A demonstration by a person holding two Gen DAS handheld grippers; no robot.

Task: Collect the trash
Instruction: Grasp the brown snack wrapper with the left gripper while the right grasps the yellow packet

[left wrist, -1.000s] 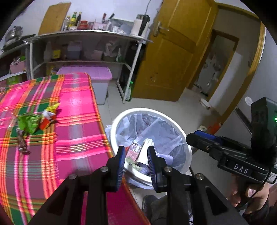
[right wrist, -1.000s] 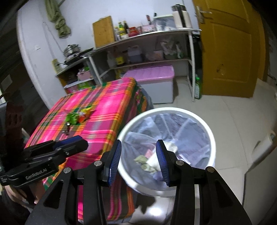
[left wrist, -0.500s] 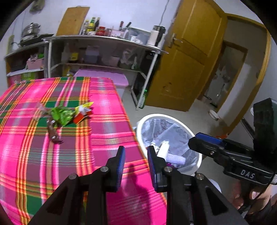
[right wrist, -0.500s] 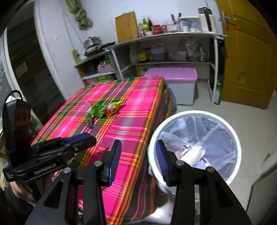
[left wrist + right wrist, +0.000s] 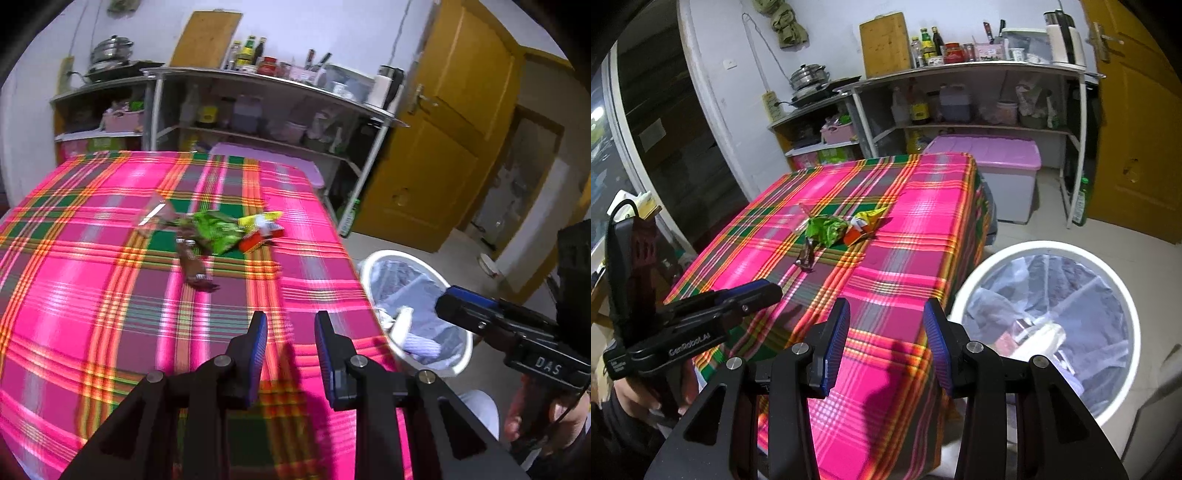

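Wrappers (image 5: pixel 218 232) lie mid-table (image 5: pixel 92 295); bin (image 5: pixel 975 280) stands beside its right edge.

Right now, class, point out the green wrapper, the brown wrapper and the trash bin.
green wrapper (image 5: pixel 216 230), left wrist view, middle of its crumpled foil.
brown wrapper (image 5: pixel 194 267), left wrist view, middle of its body.
trash bin (image 5: pixel 1049 246), right wrist view, far white rim.

"DAS" on right tool (image 5: pixel 458 306); "GenRobot.AI" on left tool (image 5: pixel 753 295)

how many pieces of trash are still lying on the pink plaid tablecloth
4, clustered mid-table: a clear plastic wrapper farthest left, a crumpled green packet, a yellow-and-red packet on its right, and a brown candy wrapper nearest. More may hide underneath.
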